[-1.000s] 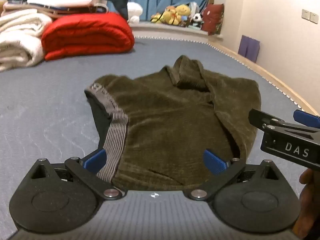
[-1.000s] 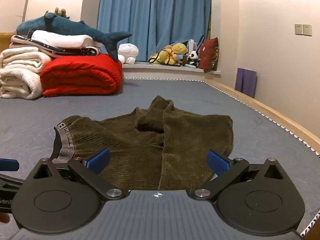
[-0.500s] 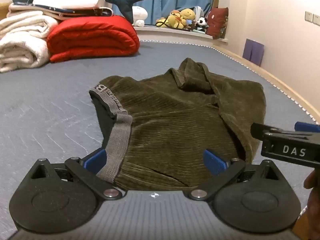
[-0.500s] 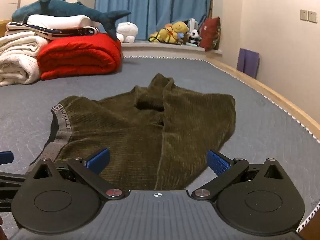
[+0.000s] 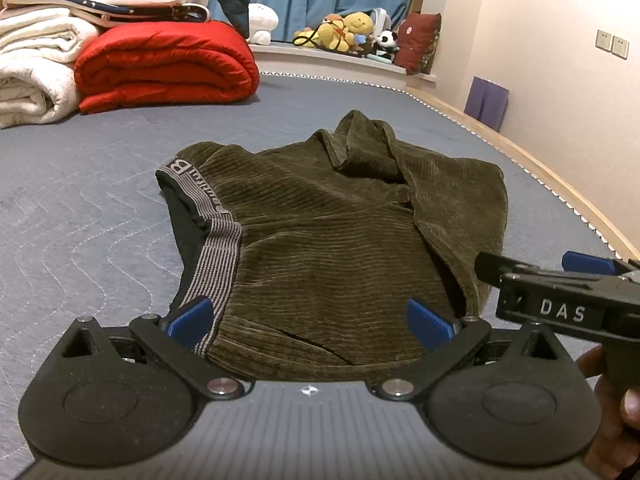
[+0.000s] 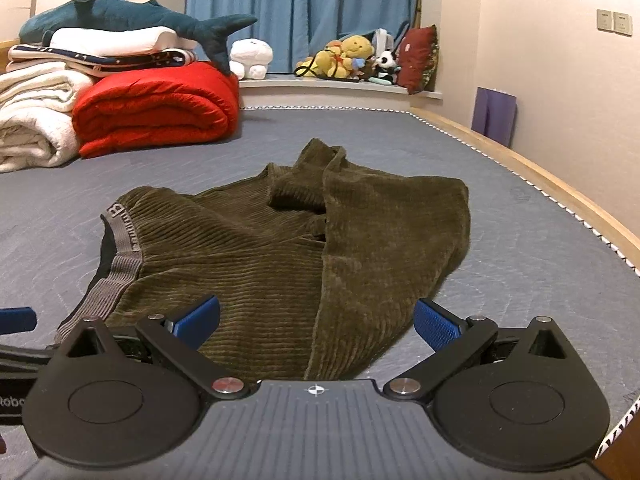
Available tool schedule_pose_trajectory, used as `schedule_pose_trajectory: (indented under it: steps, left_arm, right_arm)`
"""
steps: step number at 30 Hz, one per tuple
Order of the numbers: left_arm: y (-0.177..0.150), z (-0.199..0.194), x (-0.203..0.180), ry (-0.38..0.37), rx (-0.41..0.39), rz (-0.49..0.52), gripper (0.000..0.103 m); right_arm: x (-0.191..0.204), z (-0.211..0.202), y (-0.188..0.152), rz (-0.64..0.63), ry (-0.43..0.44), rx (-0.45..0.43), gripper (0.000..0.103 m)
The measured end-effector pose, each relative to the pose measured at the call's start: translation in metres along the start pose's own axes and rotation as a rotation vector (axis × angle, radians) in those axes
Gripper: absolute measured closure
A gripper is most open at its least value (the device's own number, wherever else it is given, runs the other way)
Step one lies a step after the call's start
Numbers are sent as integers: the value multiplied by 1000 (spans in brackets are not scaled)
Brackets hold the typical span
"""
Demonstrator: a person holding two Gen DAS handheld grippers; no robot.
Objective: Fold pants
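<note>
Tongs (image 5: 310,322) nearer pants (image 5: 340,240) — still apart.

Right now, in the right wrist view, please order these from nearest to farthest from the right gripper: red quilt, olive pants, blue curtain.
1. Olive pants: directly ahead of the right gripper, between its open fingers.
2. Red quilt: far left, on the mattress.
3. Blue curtain: back wall, centre.
</note>
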State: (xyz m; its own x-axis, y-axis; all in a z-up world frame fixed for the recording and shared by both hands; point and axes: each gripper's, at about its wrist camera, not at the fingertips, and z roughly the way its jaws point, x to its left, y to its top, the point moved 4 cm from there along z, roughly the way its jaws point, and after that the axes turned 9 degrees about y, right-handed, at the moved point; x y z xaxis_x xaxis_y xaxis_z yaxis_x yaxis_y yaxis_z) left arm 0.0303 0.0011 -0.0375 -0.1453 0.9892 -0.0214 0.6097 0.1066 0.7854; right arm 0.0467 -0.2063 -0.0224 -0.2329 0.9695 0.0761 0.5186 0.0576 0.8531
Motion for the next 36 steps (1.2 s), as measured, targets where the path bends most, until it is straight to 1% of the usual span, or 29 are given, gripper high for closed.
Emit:
schedule_pose_trajectory:
  steps: [17, 32, 36]
  left_arm:
    - [0, -4, -2, -27, 1, 1, 0]
    - [0, -4, -1, -34, 5, 1, 0]
    - [2, -3, 0, -20, 8, 15, 0]
  right_arm:
    - [2, 4, -4, 3, 5, 21, 1]
    - [4, 1, -3, -1, 13, 6, 2]
    - [5, 0, -2, 3, 17, -3, 3]
